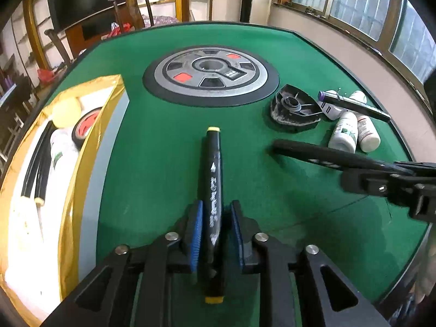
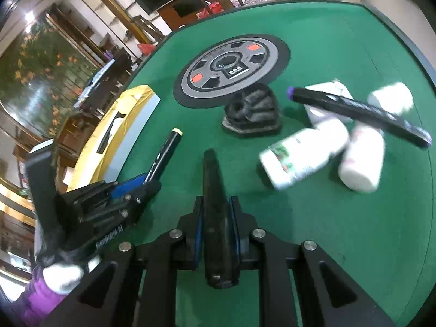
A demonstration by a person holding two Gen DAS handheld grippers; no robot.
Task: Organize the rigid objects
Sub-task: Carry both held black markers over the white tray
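Observation:
My left gripper (image 1: 215, 212) is shut on a black marker with yellow ends (image 1: 212, 179), held above the green table; the gripper (image 2: 136, 184) and its marker (image 2: 163, 152) also show in the right wrist view. My right gripper (image 2: 216, 204) is shut on a black tapered stick (image 2: 214, 185), which shows in the left wrist view (image 1: 313, 154) too. A gold-rimmed box (image 1: 81, 163) at the left holds black sticks, a white bottle and a tape roll (image 1: 84, 128). A purple-capped marker (image 2: 359, 114) lies across several white bottles (image 2: 302, 155).
A round grey and black disc (image 1: 209, 73) sits in the table's middle. A black triangular plastic part (image 1: 294, 109) lies right of it, beside the bottles (image 1: 343, 133). The table edge (image 1: 403, 136) curves close behind the bottles. Chairs and shelves stand beyond.

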